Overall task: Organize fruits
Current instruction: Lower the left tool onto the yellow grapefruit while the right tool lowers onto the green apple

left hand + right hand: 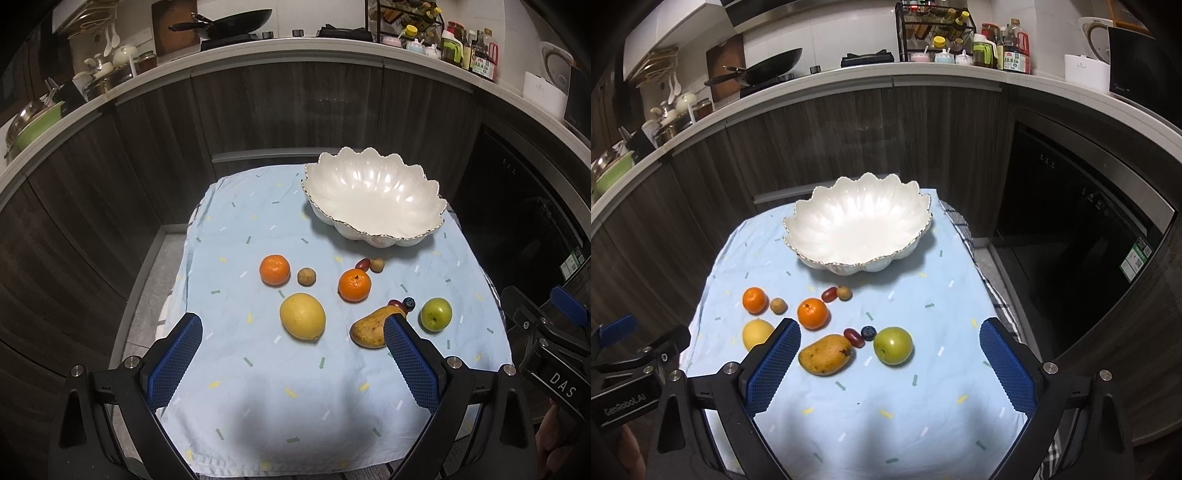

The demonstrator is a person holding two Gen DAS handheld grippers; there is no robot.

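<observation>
An empty white scalloped bowl (373, 192) (857, 229) stands at the back of a light blue cloth (295, 387) (905, 398). In front of it lie two oranges (274, 270) (354, 285), a lemon (302, 316), a mango (371, 328) (826, 353), a green apple (436, 314) (893, 346), two small brown fruits (306, 276), red grapes (829, 294) and a blueberry (868, 332). My left gripper (293, 328) is open above the cloth, just short of the lemon. My right gripper (890, 339) is open, with the mango and apple ahead between its fingers.
Dark wood cabinets and a kitchen counter (295, 48) curve behind the table. A black appliance (1089, 229) stands to the right. The right gripper body (546, 332) shows at the right edge of the left wrist view.
</observation>
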